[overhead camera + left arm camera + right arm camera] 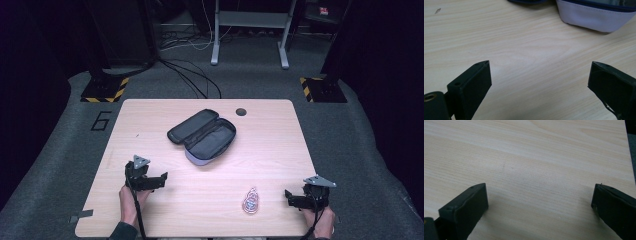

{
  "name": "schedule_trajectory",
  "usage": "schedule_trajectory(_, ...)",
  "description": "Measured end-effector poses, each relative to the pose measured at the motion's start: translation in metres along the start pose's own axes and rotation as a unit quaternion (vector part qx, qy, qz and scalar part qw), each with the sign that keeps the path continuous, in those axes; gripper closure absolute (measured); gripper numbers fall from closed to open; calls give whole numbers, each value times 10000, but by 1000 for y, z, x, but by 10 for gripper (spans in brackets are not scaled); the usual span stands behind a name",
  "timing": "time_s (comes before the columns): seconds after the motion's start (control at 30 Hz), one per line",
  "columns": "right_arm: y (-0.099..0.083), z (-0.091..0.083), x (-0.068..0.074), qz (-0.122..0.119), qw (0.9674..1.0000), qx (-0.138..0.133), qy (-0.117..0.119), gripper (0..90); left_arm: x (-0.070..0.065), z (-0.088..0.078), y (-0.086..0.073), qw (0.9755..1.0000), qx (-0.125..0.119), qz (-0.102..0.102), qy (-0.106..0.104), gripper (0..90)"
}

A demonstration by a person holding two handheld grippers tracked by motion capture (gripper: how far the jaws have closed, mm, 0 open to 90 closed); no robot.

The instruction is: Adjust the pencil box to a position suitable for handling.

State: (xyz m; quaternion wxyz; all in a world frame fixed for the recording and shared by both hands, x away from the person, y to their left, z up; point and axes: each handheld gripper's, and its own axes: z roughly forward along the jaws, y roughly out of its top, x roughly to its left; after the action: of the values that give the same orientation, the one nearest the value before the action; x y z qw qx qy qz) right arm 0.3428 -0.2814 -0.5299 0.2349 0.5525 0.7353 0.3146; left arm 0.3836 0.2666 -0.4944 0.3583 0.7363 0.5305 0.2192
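Both my left tool and right tool gape wide, empty; the open pencil case looks soft, light, floppy; I'd pinch its stiffer zipped rim.

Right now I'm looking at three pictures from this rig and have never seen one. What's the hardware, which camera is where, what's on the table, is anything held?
There is no robot arm. A person holds one two-jaw gripper in each hand: the left gripper and the right gripper.

The high view looks down from above the person's side of the table. Each of the other two views comes from a camera riding on a gripper, looking along its black fingers.

On the table lie an open pencil case, dark inside and pale outside, and a small flat pinkish item near the front edge; what it is cannot be told.

Nothing is held. Both grippers are open, with bare wood between the fingers.
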Motion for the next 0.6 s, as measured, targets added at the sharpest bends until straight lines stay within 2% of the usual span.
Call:
schedule_trajectory(0.13,0,0,0,3,10000,-11,-1,4,-4,3,6,10000,-13,52,-42,53)
schedule_trajectory(0.43,0,0,0,2,10000,-8,1,4,-17,12,32,9995,33,217,-206,57)
schedule_trajectory(0.57,0,0,0,0,10000,-15,2,6,-21,18,41,9993,54,226,-300,58)
schedule_trajectory(0.6,0,0,0,0,10000,-14,2,6,-23,20,43,9994,-17,184,-291,59)
